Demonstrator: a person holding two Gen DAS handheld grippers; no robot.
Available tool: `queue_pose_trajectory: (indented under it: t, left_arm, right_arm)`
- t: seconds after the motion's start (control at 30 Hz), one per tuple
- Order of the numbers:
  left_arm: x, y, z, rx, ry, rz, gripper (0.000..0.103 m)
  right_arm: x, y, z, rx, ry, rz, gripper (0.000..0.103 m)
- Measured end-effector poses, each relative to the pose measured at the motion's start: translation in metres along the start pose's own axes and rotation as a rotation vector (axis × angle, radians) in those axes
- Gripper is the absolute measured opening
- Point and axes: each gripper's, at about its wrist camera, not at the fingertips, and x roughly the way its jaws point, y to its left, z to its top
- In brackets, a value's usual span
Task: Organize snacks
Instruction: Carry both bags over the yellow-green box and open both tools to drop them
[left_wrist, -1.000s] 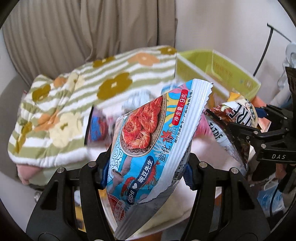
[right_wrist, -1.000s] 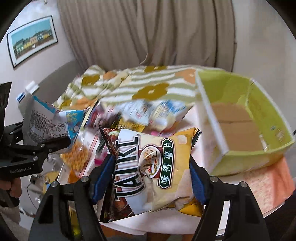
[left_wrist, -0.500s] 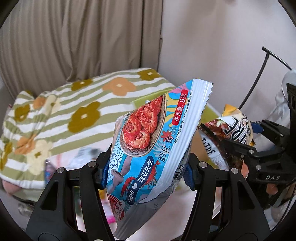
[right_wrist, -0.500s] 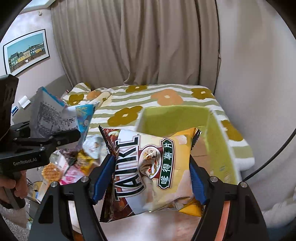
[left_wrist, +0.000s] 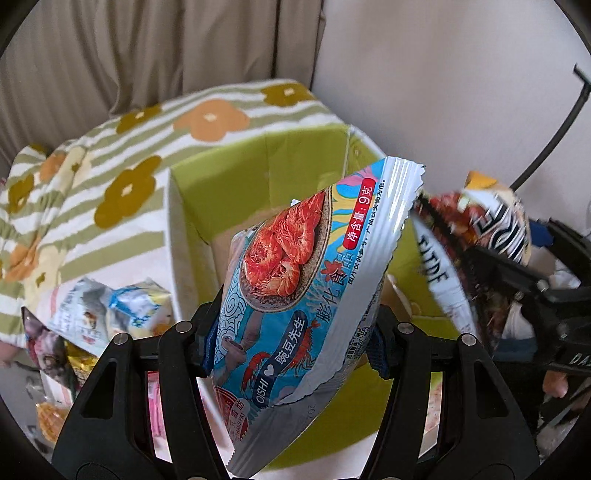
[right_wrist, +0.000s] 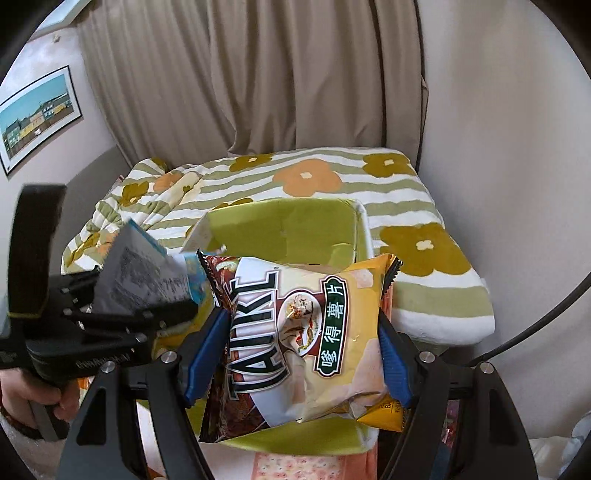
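Note:
My left gripper (left_wrist: 293, 339) is shut on a blue shrimp-cracker bag (left_wrist: 303, 280), held over the open green box (left_wrist: 221, 177). My right gripper (right_wrist: 295, 354) is shut on a yellow-and-brown chip bag (right_wrist: 306, 332), also above the green box (right_wrist: 288, 225). In the left wrist view the right gripper (left_wrist: 517, 280) and its chip bag (left_wrist: 484, 229) hang at the right, over the box's right side. In the right wrist view the left gripper (right_wrist: 110, 321) and the back of its bag (right_wrist: 140, 273) are at the left. The box floor is mostly hidden by both bags.
Several loose snack packets (left_wrist: 110, 306) lie left of the box on the table. A striped flowered blanket (right_wrist: 424, 236) lies behind the box, with curtains (right_wrist: 295, 74) and a wall beyond. A black cable (left_wrist: 546, 140) curves at the right. A hand (right_wrist: 33, 395) grips the left tool.
Both grippers have swung right with their bags, from over the snack pile to above the green box. The box now fills the middle of both views.

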Motion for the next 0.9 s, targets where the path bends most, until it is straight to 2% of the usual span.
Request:
queue_pose_trajectory:
  t: [0.03, 0.07, 0.13, 0.17, 0.33, 0.53, 0.8, 0.9]
  left_arm:
    - [0.003, -0.002, -0.001, 0.007, 0.002, -0.003, 0.058]
    - [0.004, -0.003, -0.001, 0.017, -0.001, -0.006, 0.063]
    - [0.008, -0.005, 0.0, 0.029, 0.009, -0.011, 0.085]
    - [0.01, -0.006, 0.0, 0.03, 0.013, -0.006, 0.103]
    - [0.008, -0.003, -0.005, 0.034, 0.025, 0.021, 0.103]
    - [-0.005, 0.02, -0.015, -0.042, 0.028, 0.017, 0.103]
    - [-0.027, 0.045, -0.021, -0.076, -0.004, 0.058, 0.103]
    - [-0.034, 0.053, -0.025, -0.087, -0.017, 0.081, 0.103]
  right_arm:
    - [0.003, -0.004, 0.0, 0.009, 0.006, -0.003, 0.071]
    - [0.005, -0.006, 0.001, 0.017, 0.009, -0.003, 0.071]
    - [0.008, -0.013, 0.002, 0.035, 0.02, 0.001, 0.072]
    - [0.01, -0.016, 0.003, 0.044, 0.027, 0.001, 0.072]
    - [0.021, -0.024, 0.006, 0.055, 0.062, -0.018, 0.072]
    - [0.027, -0.023, 0.007, 0.048, 0.102, 0.008, 0.073]
    - [0.038, 0.012, 0.014, -0.05, 0.122, 0.084, 0.074]
    - [0.046, 0.027, 0.011, -0.082, 0.139, 0.122, 0.081]
